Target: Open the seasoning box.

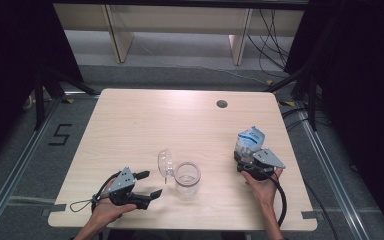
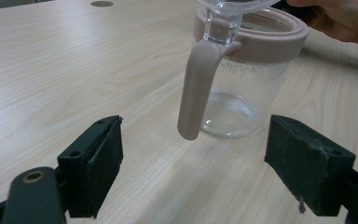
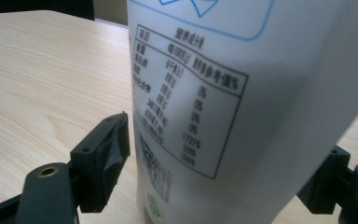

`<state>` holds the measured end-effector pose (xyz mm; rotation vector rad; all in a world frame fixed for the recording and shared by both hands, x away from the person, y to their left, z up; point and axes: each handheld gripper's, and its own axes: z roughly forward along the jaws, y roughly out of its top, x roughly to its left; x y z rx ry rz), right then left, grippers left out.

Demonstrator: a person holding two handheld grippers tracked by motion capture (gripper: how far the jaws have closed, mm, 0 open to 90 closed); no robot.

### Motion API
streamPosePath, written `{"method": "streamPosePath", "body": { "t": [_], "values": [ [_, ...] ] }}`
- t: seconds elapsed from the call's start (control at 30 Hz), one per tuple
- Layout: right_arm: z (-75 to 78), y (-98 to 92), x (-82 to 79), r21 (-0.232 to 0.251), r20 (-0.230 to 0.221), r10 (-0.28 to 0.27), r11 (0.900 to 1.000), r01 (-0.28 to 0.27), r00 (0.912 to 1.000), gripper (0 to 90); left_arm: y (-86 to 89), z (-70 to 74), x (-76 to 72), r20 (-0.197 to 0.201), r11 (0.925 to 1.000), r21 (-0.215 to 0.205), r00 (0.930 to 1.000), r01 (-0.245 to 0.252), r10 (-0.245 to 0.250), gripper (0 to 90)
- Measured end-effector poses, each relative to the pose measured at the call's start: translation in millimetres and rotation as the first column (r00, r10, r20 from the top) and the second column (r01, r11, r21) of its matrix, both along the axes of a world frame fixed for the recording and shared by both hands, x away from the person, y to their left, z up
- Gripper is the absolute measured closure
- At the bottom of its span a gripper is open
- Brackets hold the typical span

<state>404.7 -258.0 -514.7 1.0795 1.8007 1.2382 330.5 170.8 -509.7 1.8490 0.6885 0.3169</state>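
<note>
Near the middle of the wooden table (image 1: 180, 120), toward the person's edge, stands a clear plastic jug (image 1: 187, 180) with a beige collar around its mouth and a beige curved handle (image 2: 195, 88); its transparent domed lid (image 1: 165, 164) is tipped up on the jug's left side. The jug's wall is smooth and see-through, with fine droplets or specks on the inside, and its base rests flat on the pale, straight-grained tabletop.

Left of the jug, the left gripper (image 1: 149, 184) is held low over the table, its two black jaws spread wide and released, with nothing between them; in the left gripper view the handle hangs just ahead of the gap, apart from both foam-faced pads.

Right of the jug and well apart from it, a white soft pouch (image 1: 249, 140) printed with blue markings and a black nutrition table stands upright. The right gripper (image 1: 244, 162) has its jaws around the pouch's lower part; the left pad (image 3: 114, 149) sits against the pouch's side, the other is hidden behind it, so a firm grasp cannot be told.

Bare tabletop lies open beyond the jug up to a round cable hole (image 1: 222, 104) near the far edge.
</note>
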Motion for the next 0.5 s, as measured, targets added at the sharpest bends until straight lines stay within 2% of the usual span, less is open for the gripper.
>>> {"method": "streamPosePath", "body": {
  "t": [0.1, 0.23, 0.3, 0.33, 0.4, 0.5],
  "values": [
    [-0.3, 0.5, 1.0, 0.002, 0.005, -0.007, 1.000, 0.007, 1.0000, 24.0, -0.2, 0.3, -0.2, 0.002, 0.9999, 0.010, 1.0000, 0.004, -0.004, 18.4],
    [-0.5, 0.5, 2.8, -0.002, 0.003, -0.001, 1.000, 0.001, 1.0000, 24.6, -0.7, 0.4, -0.6, -0.004, 1.0000, 0.000, 1.0000, -0.002, 0.002, 18.4],
    [-0.2, 1.0, 3.5, -0.002, -0.002, -0.005, 1.000, 0.005, 1.0000, 25.1, -0.5, 0.1, 0.4, 0.003, 0.9999, -0.003, 0.9999, 0.010, -0.010, 18.4],
    [0.0, 1.2, 3.8, -0.003, -0.005, -0.010, 1.000, 0.010, 0.9999, 25.1, -0.7, 0.1, -0.4, -0.004, 1.0000, -0.002, 1.0000, -0.002, 0.002, 18.4],
    [0.1, 2.3, 3.9, 0.000, -0.010, -0.026, 1.000, 0.026, 0.9996, 25.5, -0.3, 0.4, 0.0, 0.001, 1.0000, 0.009, 1.0000, 0.004, -0.004, 18.4],
    [0.0, 3.7, 6.8, 0.000, -0.009, -0.005, 1.000, 0.005, 0.9999, 26.3, -0.9, 0.2, -0.6, -0.008, 1.0000, 0.004, 1.0000, -0.001, 0.001, 18.4]
  ]
}}
